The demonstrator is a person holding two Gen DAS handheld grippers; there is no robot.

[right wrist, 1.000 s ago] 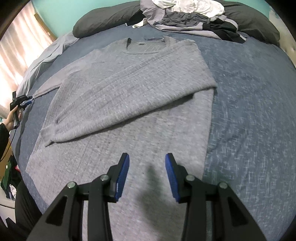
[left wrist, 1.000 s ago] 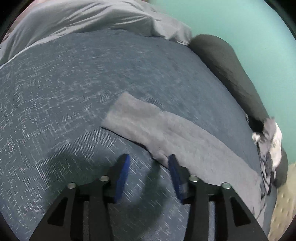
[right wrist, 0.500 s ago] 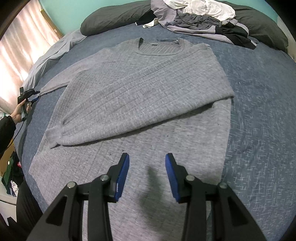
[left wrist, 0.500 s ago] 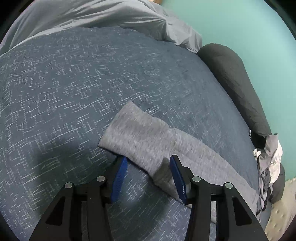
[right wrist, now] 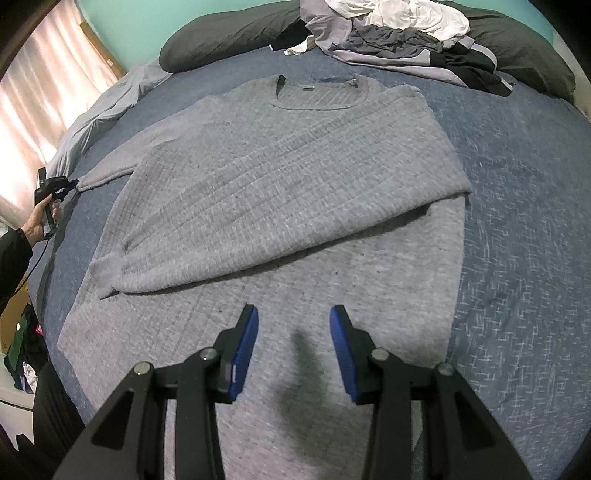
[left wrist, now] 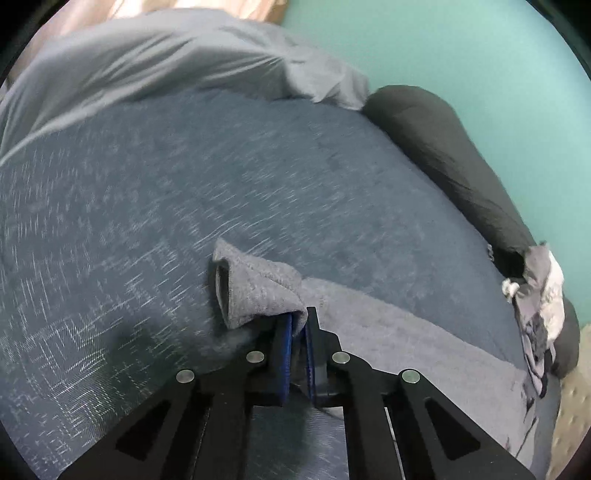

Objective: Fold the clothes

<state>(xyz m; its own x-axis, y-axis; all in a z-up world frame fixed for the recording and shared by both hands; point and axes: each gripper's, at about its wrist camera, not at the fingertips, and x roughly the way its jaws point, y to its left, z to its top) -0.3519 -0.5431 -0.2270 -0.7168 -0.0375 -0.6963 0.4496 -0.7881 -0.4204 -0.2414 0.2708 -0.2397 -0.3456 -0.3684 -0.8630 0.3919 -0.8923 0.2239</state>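
left hand-held gripper [left wrist: 298, 325] | pinching sleeve cuff [left wrist: 255, 288] | over bedspread [left wrist: 147, 206]

Nothing readable anywhere in either view, honestly: no labels, brand names, numbers or signs that can be made out.

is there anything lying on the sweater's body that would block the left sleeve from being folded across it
Nothing foreign does. The sweater body carries only its own right sleeve, already folded across. The left gripper pinches the left cuff; the clothes pile lies beyond the collar.

A blue bed [right wrist: 524, 206] carries a grey sweater [right wrist: 288, 177], pillows [right wrist: 221, 40], clothes pile [right wrist: 399, 33].
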